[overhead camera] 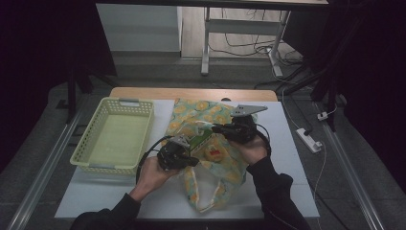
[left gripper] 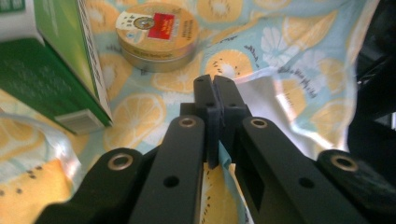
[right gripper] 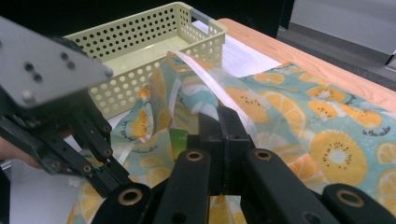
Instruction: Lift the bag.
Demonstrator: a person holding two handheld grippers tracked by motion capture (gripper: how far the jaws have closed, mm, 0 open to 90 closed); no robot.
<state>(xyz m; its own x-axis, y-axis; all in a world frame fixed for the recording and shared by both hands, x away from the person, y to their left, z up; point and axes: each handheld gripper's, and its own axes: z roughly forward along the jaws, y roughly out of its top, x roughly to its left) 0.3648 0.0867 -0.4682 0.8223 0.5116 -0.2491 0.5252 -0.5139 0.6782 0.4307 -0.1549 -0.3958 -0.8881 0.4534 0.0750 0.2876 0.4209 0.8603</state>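
A: Where do the grippers sit on the fruit-print bag [overhead camera: 210, 143]?

B: Both pinch its mouth. The left gripper [left gripper: 215, 91] is clamped on the bag's near rim; the right gripper [right gripper: 225, 122] is clamped on the far rim, beside the white handle strap [right gripper: 212, 81].

A: What's inside?

B: A green carton [left gripper: 51, 70] and a round tin [left gripper: 156, 33] lie on the lining, slightly apart.

A: Room around it?

B: The yellow basket [overhead camera: 84, 143] stands just left of the bag. Bare white mat [overhead camera: 292, 158] lies to the right, and the table's wooden edge [overhead camera: 191, 92] is behind.
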